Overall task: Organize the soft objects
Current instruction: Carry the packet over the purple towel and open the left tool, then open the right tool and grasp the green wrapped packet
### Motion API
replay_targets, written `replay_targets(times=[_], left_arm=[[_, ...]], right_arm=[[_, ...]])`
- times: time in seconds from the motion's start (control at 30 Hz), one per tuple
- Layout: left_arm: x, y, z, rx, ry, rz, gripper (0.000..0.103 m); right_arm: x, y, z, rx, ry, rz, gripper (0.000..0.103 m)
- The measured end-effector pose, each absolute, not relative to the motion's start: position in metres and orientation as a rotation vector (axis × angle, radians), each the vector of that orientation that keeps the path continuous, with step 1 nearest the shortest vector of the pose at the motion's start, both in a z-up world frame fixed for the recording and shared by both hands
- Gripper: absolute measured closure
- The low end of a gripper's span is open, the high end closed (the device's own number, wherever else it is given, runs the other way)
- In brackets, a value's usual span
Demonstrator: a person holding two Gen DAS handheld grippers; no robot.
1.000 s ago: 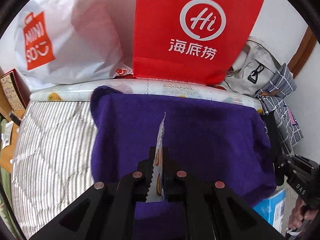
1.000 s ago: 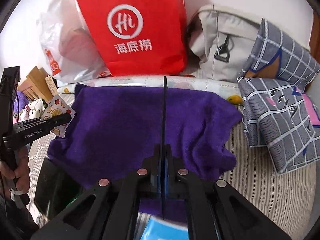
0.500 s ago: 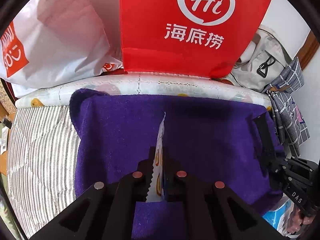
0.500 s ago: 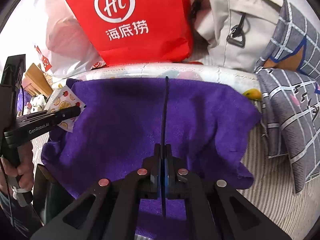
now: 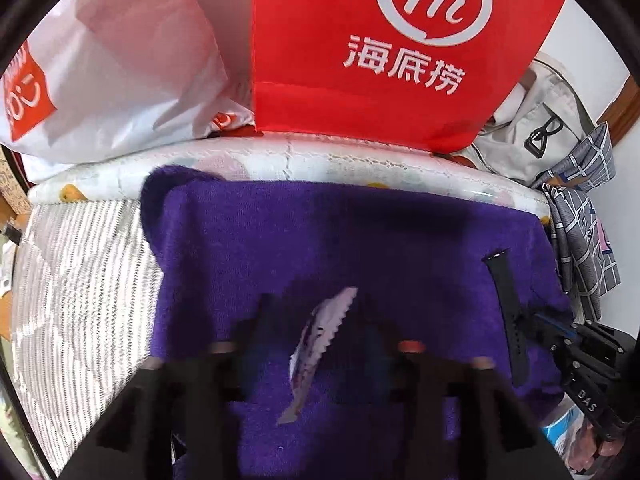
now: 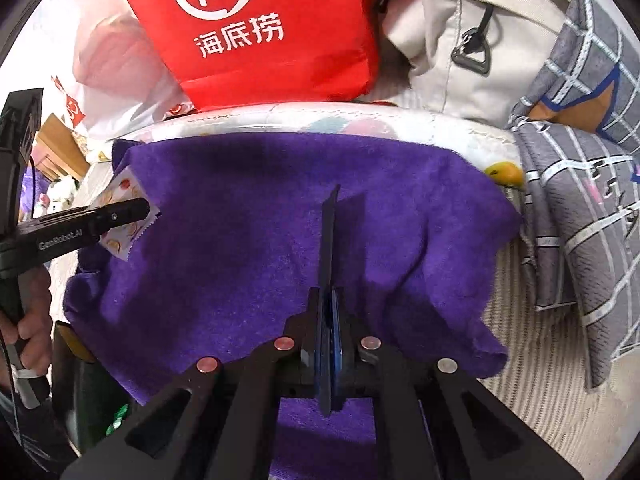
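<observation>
Releasing looks underway: left gripper (image 5: 316,344) blurred, jaws spread, fruit-print sachet (image 5: 320,340) loose between them over the purple towel (image 5: 360,240). Right gripper (image 6: 329,336) clamped on the black watch strap (image 6: 329,240), edge-up above the towel. Risks: sachet may land crooked; strap could flop sideways on release.

The purple towel (image 6: 256,264) is fuzzy, matt terry cloth. The black watch strap (image 5: 506,312) looks like smooth matt rubber, perhaps silicone. The fruit-printed sachet (image 6: 124,216) is thin, slightly glossy plastic or foil. The red bag (image 5: 400,48) is matt non-woven fabric.
</observation>
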State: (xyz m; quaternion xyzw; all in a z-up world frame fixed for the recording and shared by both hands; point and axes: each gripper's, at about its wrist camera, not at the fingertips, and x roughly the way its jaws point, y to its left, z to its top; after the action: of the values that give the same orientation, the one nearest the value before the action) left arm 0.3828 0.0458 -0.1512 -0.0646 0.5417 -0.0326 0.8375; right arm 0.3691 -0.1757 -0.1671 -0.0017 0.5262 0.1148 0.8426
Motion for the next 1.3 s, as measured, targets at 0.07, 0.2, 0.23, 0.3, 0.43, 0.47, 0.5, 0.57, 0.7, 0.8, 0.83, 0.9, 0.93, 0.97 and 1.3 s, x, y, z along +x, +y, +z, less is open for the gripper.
replay_targets(times=[0.07,0.2,0.23,0.3,0.43,0.47,0.5,0.57,0.7,0.8,0.83,0.9,0.93,0.97,1.3], left_arm=[[0.377,0.047,-0.143,-0.116,1.122,-0.062,0.034],[0.364,0.055,-0.126,-0.114,1.091,-0.036,0.033],[0.361,0.057,-0.123,-0.114,1.088,-0.034,0.033],[0.351,0.062,-0.114,-0.115,1.071,-0.022,0.033],[0.325,0.074,-0.100,-0.131,1.046,-0.005,0.033],[0.320,0.078,-0.098,-0.133,1.043,-0.001,0.033],[0.313,0.081,-0.096,-0.135,1.040,0.005,0.033],[0.301,0.087,-0.091,-0.142,1.032,0.011,0.033],[0.273,0.097,-0.088,-0.143,1.020,0.022,0.033],[0.256,0.104,-0.091,-0.139,1.022,0.036,0.033],[0.249,0.108,-0.094,-0.142,1.027,0.044,0.033],[0.240,0.113,-0.097,-0.154,1.029,0.052,0.033],[0.236,0.116,-0.098,-0.163,1.030,0.052,0.033],[0.231,0.120,-0.099,-0.175,1.030,0.053,0.033],[0.203,0.136,-0.110,-0.215,1.029,0.046,0.033]], right_arm=[[0.365,-0.179,-0.163,-0.003,1.102,0.237,0.091],[0.353,-0.181,-0.149,0.007,1.070,0.232,0.053],[0.346,-0.181,-0.143,0.004,1.049,0.230,0.052],[0.333,-0.178,-0.133,-0.002,1.023,0.237,0.052],[0.298,-0.170,-0.112,0.017,0.965,0.278,0.050],[0.289,-0.167,-0.109,0.021,0.957,0.290,0.049],[0.279,-0.163,-0.106,0.020,0.953,0.309,0.049],[0.263,-0.155,-0.101,0.009,0.948,0.349,0.049],[0.230,-0.124,-0.096,-0.066,0.961,0.459,0.049],[0.211,-0.103,-0.100,-0.154,0.995,0.513,0.049],[0.206,-0.096,-0.102,-0.186,1.003,0.525,0.049],[0.199,-0.085,-0.104,-0.246,1.012,0.528,0.049],[0.196,-0.078,-0.105,-0.281,1.020,0.537,0.049],[0.194,-0.072,-0.107,-0.307,1.032,0.545,0.049],[0.199,-0.039,-0.149,-0.597,1.129,0.499,0.053]])
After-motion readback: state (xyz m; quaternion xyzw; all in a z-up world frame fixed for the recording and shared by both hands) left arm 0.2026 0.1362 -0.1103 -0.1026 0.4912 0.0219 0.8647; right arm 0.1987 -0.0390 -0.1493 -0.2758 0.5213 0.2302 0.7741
